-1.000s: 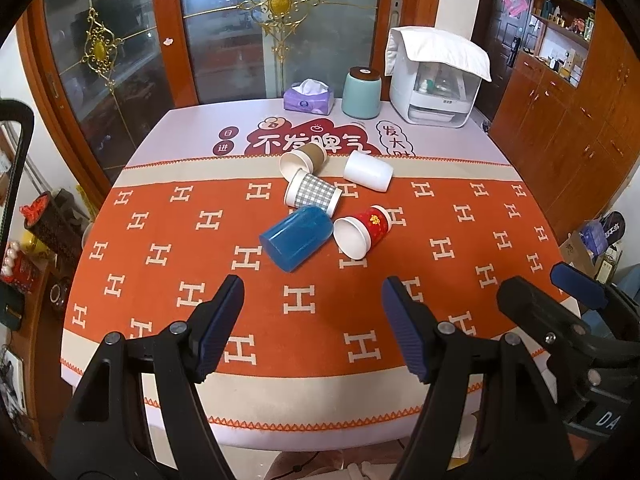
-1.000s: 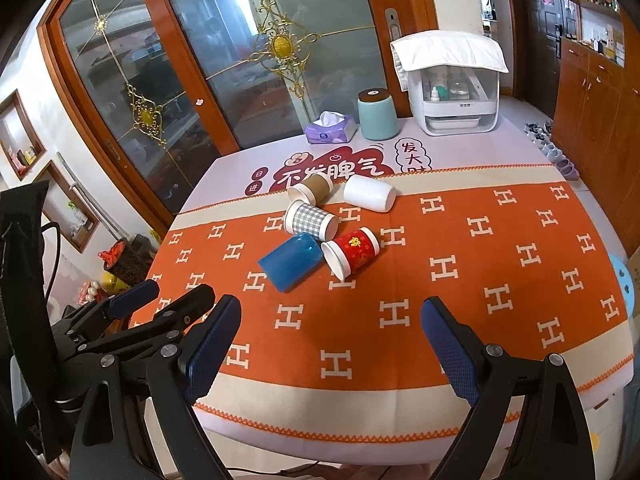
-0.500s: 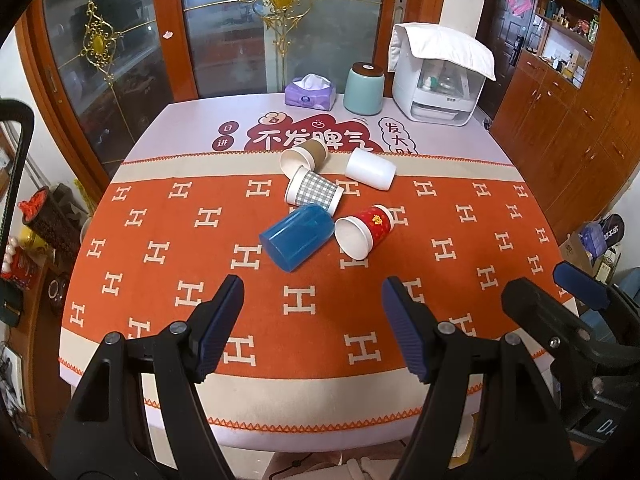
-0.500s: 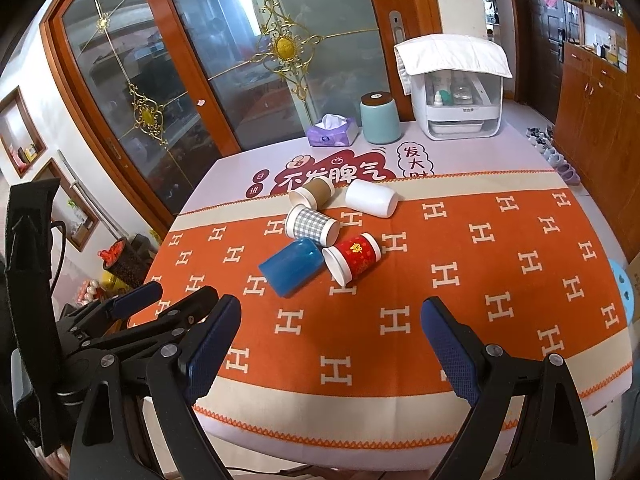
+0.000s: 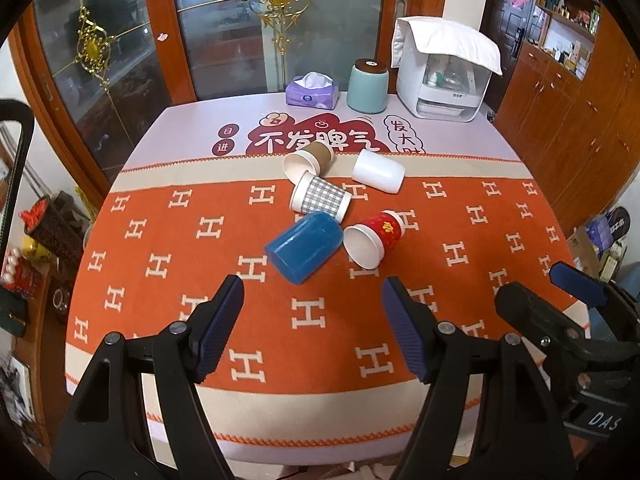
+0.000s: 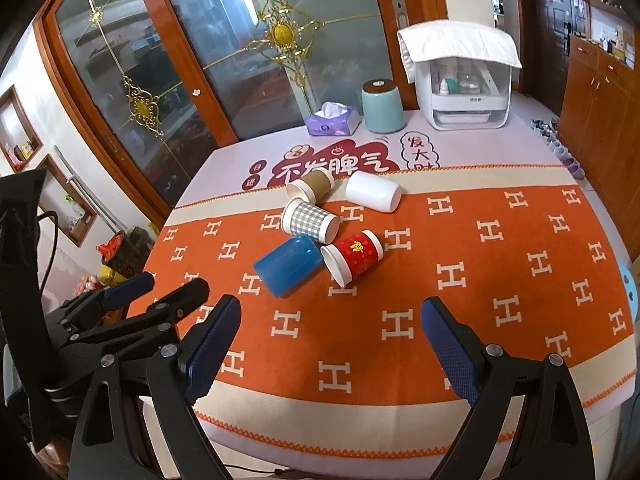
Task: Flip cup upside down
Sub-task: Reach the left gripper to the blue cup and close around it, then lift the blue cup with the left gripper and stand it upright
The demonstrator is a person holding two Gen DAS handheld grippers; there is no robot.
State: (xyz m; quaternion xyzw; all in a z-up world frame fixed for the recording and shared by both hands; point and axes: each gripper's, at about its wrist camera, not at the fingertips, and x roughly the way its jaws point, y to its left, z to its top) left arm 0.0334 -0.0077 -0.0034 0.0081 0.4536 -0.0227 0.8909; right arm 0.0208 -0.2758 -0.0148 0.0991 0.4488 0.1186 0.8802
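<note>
Left wrist view: the left claw [image 5: 312, 320] fills the lower frame, its fingers spread wide with nothing between them. Five cups lie on their sides in a cluster at frame centre, above the claw and well apart from it, on the orange-patterned cloth of the bench [image 5: 160, 208]. Nearest the claw is the blue cup [image 5: 304, 246], base toward the camera; just right of it, touching or nearly so, the red cup [image 5: 374, 238] with its mouth facing the camera. Above them lie the checked cup [image 5: 320, 200], the brown cup [image 5: 308, 160] and the white cup [image 5: 378, 171]. The right claw [image 5: 576, 286] shows at the right edge; its opening cannot be judged here.

Right wrist view: the right claw [image 6: 332, 338] occupies the lower frame, fingers wide apart and empty. The blue cup [image 6: 288, 266] and red cup [image 6: 354, 256] lie above it at centre, clear of both fingertips. The left claw [image 6: 160, 288] shows at lower left.
</note>
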